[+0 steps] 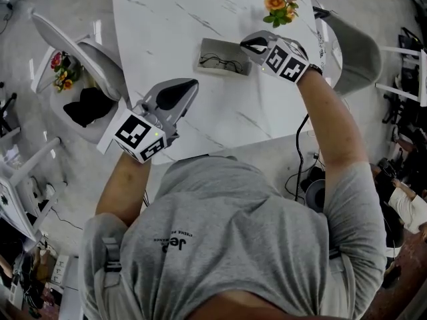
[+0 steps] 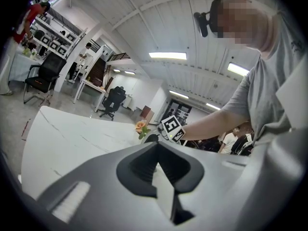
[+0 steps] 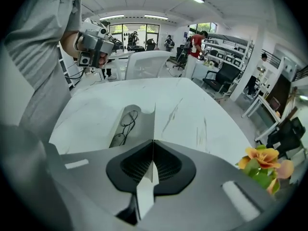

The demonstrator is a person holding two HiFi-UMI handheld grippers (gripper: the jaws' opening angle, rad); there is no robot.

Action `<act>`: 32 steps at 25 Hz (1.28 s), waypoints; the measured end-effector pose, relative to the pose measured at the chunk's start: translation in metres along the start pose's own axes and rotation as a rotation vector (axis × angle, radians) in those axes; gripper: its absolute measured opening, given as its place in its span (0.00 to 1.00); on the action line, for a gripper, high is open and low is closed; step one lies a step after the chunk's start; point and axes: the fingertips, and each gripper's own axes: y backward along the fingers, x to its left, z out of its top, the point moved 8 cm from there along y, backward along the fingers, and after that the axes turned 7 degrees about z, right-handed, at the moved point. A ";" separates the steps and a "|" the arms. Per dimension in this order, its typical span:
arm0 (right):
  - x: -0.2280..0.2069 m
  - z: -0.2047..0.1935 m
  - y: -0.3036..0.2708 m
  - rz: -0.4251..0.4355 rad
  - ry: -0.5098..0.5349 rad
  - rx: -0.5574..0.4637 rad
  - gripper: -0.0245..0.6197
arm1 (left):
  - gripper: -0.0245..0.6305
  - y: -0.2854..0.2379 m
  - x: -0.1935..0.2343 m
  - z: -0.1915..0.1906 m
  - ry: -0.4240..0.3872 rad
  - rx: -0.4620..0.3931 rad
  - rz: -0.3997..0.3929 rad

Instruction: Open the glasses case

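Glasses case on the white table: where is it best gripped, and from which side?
The grey oblong glasses case lies open, black-framed glasses inside. Pinch its thin upright lid flap at the free edge, coming from above at the right end, as the right claw, shut on it, does; the body looks too broad.

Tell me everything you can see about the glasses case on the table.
The glasses case is a grey box lying open on the white table, with dark thin-framed glasses inside. Its lid flap stands up at one end, where the right gripper appears shut on its edge. Nothing else touches it.
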 end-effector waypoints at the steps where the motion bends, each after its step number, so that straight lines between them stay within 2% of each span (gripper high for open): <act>1: -0.003 0.000 -0.001 -0.008 0.000 0.000 0.05 | 0.11 0.000 0.001 -0.001 0.001 0.000 0.001; 7: -0.012 -0.001 -0.006 -0.016 0.036 0.031 0.05 | 0.11 0.003 0.005 -0.001 0.011 0.003 0.014; 17: -0.028 0.009 -0.020 -0.050 0.163 0.102 0.06 | 0.11 0.007 0.010 -0.003 0.015 0.001 0.025; 29: -0.027 0.009 -0.028 -0.126 0.159 0.113 0.07 | 0.11 0.006 0.013 -0.001 0.009 0.002 0.008; 32: -0.022 0.011 -0.025 -0.131 0.146 0.093 0.22 | 0.11 0.006 0.013 0.000 0.011 0.001 -0.006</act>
